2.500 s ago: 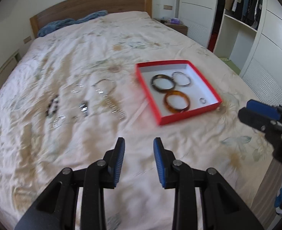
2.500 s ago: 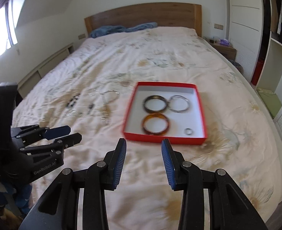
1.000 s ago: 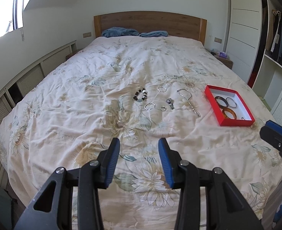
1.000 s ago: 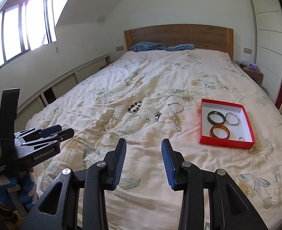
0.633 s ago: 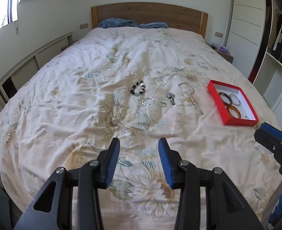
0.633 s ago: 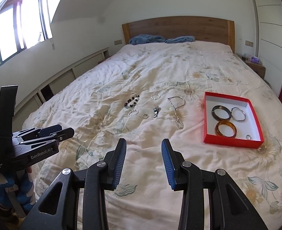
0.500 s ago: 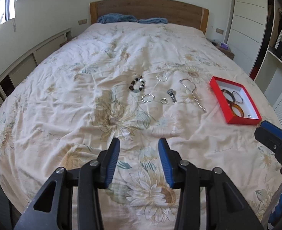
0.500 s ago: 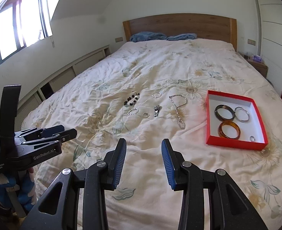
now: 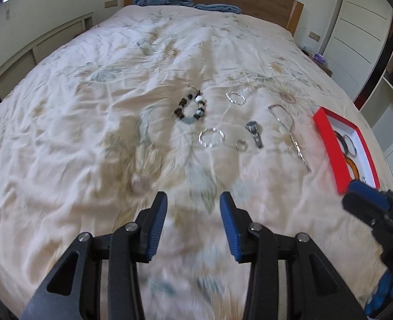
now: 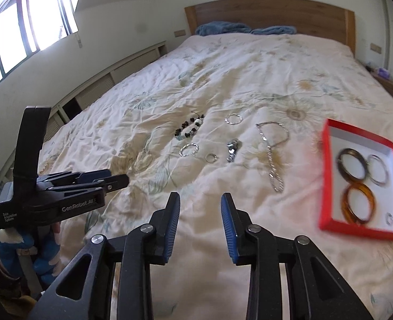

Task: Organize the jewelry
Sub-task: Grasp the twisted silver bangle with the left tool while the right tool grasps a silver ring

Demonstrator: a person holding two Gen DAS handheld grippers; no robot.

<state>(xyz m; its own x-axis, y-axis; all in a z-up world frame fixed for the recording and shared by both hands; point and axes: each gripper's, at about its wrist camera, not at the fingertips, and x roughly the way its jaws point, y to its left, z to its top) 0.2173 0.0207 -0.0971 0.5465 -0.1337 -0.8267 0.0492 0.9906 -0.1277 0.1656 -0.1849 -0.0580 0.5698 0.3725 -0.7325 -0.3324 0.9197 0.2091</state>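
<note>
Closing emptily, the right gripper (left gripper apart, empty) now nears the jewelry.

From my left wrist view, the right gripper at three o'clock hides the red box's near corner; motion blurs its bangles. The small ring stays indistinct.

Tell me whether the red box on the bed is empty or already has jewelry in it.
Not empty. The red box holds a dark bangle, a silver bangle, an amber bangle and a small ring.
</note>
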